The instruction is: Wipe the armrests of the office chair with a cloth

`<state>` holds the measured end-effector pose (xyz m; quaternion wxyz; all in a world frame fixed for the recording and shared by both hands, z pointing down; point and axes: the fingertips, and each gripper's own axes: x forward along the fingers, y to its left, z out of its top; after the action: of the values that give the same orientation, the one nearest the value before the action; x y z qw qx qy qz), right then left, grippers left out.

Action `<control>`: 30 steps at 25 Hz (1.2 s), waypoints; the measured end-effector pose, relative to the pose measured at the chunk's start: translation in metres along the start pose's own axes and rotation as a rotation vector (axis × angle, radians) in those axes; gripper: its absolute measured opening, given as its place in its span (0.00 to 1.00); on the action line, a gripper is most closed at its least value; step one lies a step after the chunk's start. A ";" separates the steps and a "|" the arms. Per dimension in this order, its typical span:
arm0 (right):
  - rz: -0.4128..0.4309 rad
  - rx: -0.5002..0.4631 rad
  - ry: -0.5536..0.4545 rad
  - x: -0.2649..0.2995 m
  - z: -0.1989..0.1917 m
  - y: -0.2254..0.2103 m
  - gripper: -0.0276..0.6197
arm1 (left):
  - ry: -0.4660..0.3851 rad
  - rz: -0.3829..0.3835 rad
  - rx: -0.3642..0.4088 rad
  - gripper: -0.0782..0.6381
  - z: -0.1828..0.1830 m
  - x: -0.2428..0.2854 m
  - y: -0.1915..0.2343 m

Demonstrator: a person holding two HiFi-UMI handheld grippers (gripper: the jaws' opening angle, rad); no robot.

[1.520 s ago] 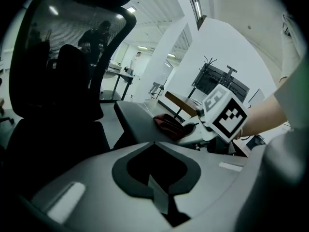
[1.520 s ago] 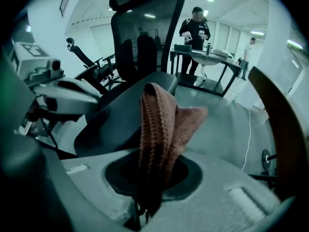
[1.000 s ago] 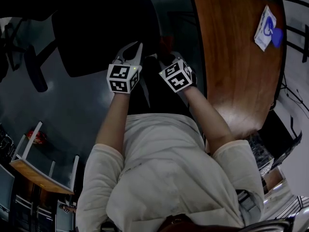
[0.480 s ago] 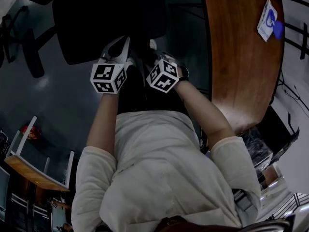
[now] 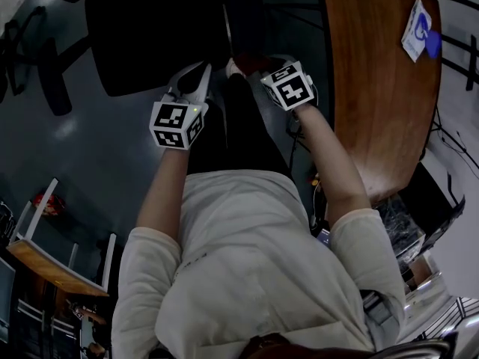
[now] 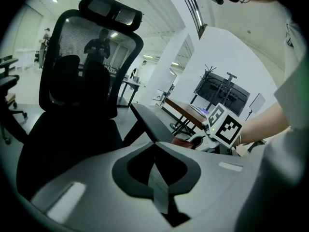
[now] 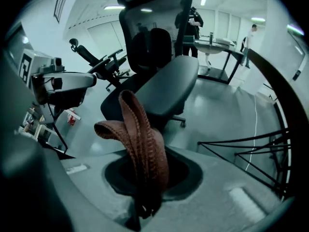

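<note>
Left gripper (image 5: 202, 73): forearm extended toward office chair (image 5: 150, 36), jaws together, nothing between them. Right gripper (image 5: 241, 67): arm outstretched, pointing steeply down, clamped on brown cloth (image 7: 142, 139).

- Cloth (image 7: 141, 144): brown-red, ribbed stitching along its edges, bunched into a narrow folded strip. We find its lower end pinched in the right gripper (image 7: 142, 209), whose jaws are closed on it. The free part stands up and loops over to the left.
- Office chair (image 6: 79, 95): black and upright, with a see-through mesh back, a separate headrest (image 6: 110, 9) on top, a dark padded seat (image 7: 166, 86) and a castor base.
- Armrest (image 6: 153, 121): a flat dark-grey pad on a slanted black strut. In the left gripper view we see the cloth's red just beside the pad's near end; whether they touch we cannot tell.
</note>
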<state>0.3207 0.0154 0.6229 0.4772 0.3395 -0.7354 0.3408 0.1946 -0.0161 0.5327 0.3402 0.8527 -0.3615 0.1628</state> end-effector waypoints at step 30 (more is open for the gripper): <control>-0.081 0.421 -0.355 0.029 0.229 -0.001 0.12 | -0.165 0.159 -0.071 0.13 0.053 -0.041 0.076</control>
<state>0.2051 -0.1791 0.5791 0.2731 0.5147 -0.7063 0.4020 0.1129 -0.0704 0.5084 0.3254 0.8193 -0.4600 0.1058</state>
